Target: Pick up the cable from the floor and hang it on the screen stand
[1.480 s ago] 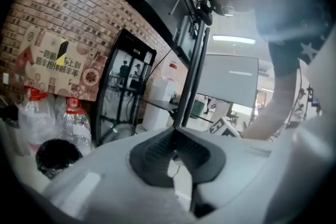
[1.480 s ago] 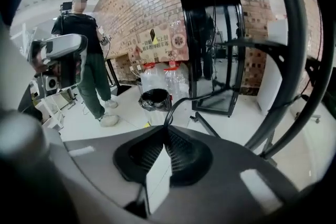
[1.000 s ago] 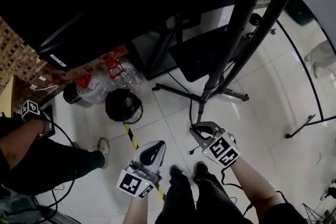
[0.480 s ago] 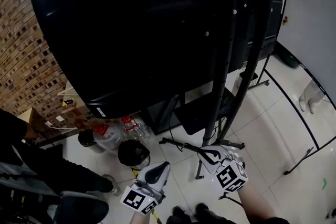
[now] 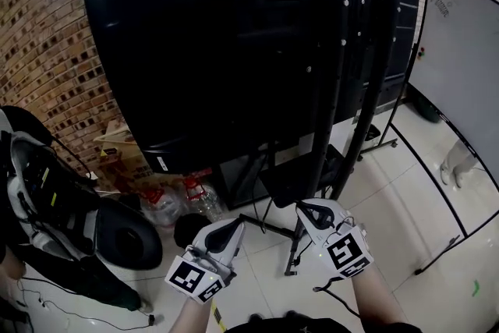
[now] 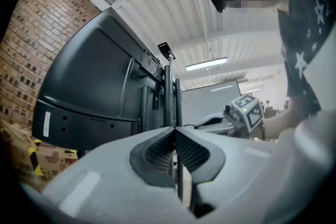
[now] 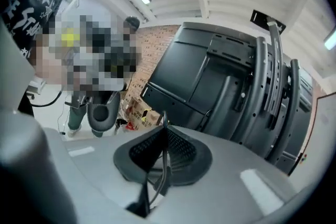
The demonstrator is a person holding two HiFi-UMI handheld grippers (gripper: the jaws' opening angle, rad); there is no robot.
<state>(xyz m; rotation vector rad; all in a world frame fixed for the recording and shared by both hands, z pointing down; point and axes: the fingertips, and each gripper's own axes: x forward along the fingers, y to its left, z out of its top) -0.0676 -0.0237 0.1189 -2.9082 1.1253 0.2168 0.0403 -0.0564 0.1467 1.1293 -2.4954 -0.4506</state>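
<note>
A large black screen [image 5: 218, 51] hangs on a black stand with upright posts [image 5: 327, 113]. My right gripper [image 5: 306, 208] is held low in front of the stand's foot, shut on a thin black cable [image 7: 165, 157] that runs between its pads and pokes out past the tips. A loop of that cable [image 5: 327, 286] hangs below the right hand. My left gripper [image 5: 231, 225] is beside it on the left, with its jaws together and nothing visible in them. Seen from the left gripper [image 6: 175, 128], the posts [image 6: 170, 92] rise straight ahead.
A whiteboard [image 5: 460, 82] on a wheeled frame stands at the right. A brick wall [image 5: 47, 51] is at the left. Cardboard boxes [image 5: 125, 160], plastic bottles [image 5: 199, 199] and a black chair [image 5: 117, 234] crowd the floor left of the stand. A person stands at the far left.
The head view has swung up from the floor to the screen. Both grippers have risen and moved toward the stand posts. The right one is still closed on the cable.
</note>
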